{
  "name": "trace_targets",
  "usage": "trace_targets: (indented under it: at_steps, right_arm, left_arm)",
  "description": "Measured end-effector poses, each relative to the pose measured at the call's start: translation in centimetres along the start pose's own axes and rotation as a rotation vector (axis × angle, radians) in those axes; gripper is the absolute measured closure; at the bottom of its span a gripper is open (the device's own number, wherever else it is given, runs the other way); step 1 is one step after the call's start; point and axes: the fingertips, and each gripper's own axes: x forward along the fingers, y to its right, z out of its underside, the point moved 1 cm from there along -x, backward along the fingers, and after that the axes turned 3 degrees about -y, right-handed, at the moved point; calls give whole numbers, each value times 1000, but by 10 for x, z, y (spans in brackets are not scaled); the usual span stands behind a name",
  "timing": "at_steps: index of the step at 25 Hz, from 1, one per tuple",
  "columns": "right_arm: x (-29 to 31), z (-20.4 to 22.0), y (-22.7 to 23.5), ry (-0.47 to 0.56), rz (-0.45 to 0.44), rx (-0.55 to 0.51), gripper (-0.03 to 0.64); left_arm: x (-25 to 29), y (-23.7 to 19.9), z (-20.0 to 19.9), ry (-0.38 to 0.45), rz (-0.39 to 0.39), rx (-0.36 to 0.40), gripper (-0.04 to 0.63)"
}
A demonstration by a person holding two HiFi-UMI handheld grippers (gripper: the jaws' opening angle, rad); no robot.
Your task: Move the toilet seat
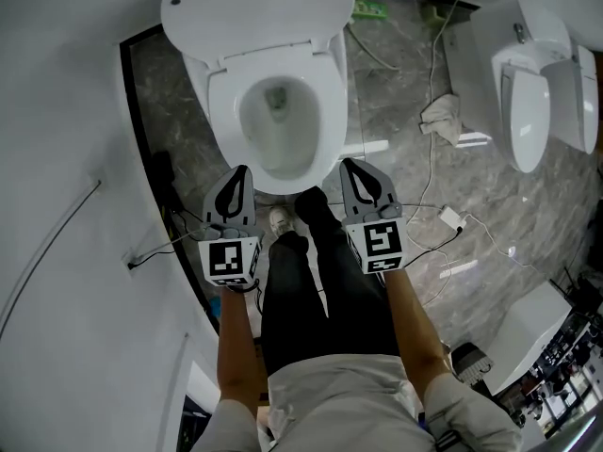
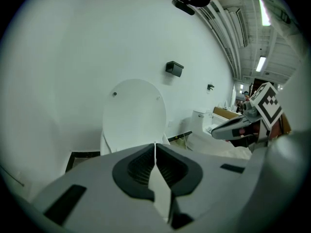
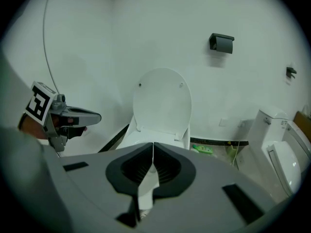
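Near our knees we hold the left hand-held gripper (image 1: 240,179) and right hand-held gripper (image 1: 353,169) shut and empty, short of the toilet seat (image 1: 219,102) lying flat on the bowl (image 1: 278,135) beyond; next, we judge, one must hook its front rim.

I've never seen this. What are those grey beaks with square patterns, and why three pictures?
No robot: a person facing a toilet holds a two-jaw gripper in each hand; the patterned cubes belong to them. The head view comes from a camera on the person's head, looking down at the left gripper and right gripper. The other two views come from cameras riding on each gripper. Both grippers are shut and hold nothing. The toilet's lid is up, its seat down. A second toilet stands further right.
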Motion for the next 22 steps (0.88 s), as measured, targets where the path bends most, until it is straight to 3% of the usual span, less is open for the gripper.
trace_targets:
  at_steps: [22]
  right_arm:
    - [62,101,-5,-168,19,23,594]
  left_arm:
    - [24,-15,119,-160,15,-43,569]
